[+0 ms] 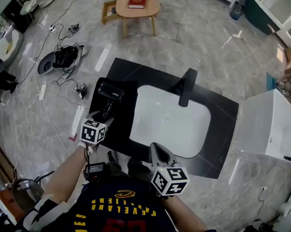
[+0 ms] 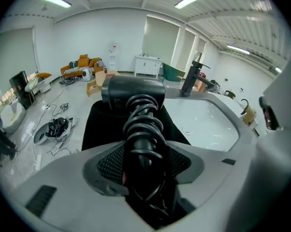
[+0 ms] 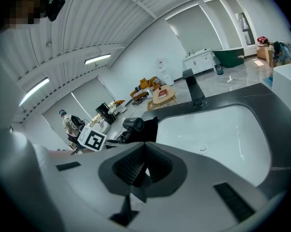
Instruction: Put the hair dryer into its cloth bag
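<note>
The black hair dryer (image 1: 111, 92) has its cord coiled round the handle, and its head points away over the black cloth bag (image 1: 120, 124). The bag lies on the dark counter left of the sink. My left gripper (image 1: 103, 116) is shut on the handle. In the left gripper view the coiled handle (image 2: 144, 129) fills the space between the jaws of the left gripper (image 2: 145, 178). My right gripper (image 1: 155, 151) is at the counter's front edge. In the right gripper view its jaws (image 3: 143, 170) stand nearly together, pinching black cloth of the bag (image 3: 149, 125); the dryer (image 3: 133, 124) shows beyond.
A white sink (image 1: 184, 129) with a black faucet (image 1: 186, 83) takes up the counter's middle. A white cabinet (image 1: 270, 124) stands to the right. Cables and gear (image 1: 63, 57) lie on the floor at the left, and a wooden table (image 1: 147, 6) stands further off.
</note>
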A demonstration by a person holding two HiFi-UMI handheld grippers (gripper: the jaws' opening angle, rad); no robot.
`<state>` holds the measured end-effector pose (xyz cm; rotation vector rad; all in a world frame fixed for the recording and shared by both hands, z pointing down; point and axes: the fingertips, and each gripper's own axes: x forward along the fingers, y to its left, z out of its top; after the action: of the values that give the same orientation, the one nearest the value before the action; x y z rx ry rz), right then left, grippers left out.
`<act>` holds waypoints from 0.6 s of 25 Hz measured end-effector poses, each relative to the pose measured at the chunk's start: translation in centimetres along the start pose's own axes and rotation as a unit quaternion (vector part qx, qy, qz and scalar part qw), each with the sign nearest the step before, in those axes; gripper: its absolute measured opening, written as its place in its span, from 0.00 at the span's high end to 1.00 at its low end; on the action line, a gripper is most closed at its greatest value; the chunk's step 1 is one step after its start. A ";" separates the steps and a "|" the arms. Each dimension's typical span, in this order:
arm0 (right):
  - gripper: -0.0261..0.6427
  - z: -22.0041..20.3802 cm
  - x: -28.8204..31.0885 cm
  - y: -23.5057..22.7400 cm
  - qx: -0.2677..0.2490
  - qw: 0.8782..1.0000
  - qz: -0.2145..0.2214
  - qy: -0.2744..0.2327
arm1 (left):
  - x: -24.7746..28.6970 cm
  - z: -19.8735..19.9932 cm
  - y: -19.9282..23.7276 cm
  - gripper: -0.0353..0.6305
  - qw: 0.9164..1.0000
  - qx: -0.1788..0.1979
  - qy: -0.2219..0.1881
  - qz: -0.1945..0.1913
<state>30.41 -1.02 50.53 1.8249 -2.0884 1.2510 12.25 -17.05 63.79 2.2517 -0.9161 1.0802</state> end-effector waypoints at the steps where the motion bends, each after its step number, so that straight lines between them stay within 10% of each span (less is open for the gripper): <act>1: 0.95 -0.1 0.3 0.1 -0.006 1.000 0.003 0.004 | -0.9 0.1 -0.3 0.59 1.000 0.007 -0.009 -0.003; 7: 0.95 -1.6 4.0 4.1 -0.143 0.987 0.065 0.037 | -7.3 -2.5 -1.2 0.59 0.999 0.008 -0.038 -0.027; 15: 0.95 -8.6 9.2 10.6 -0.371 0.904 0.154 0.147 | -15.0 -11.0 -0.1 0.59 0.998 0.028 -0.046 -0.032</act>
<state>15.10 -3.48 56.00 0.9460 -2.2694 0.5631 0.02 -4.33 57.99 2.3768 -0.8536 0.9925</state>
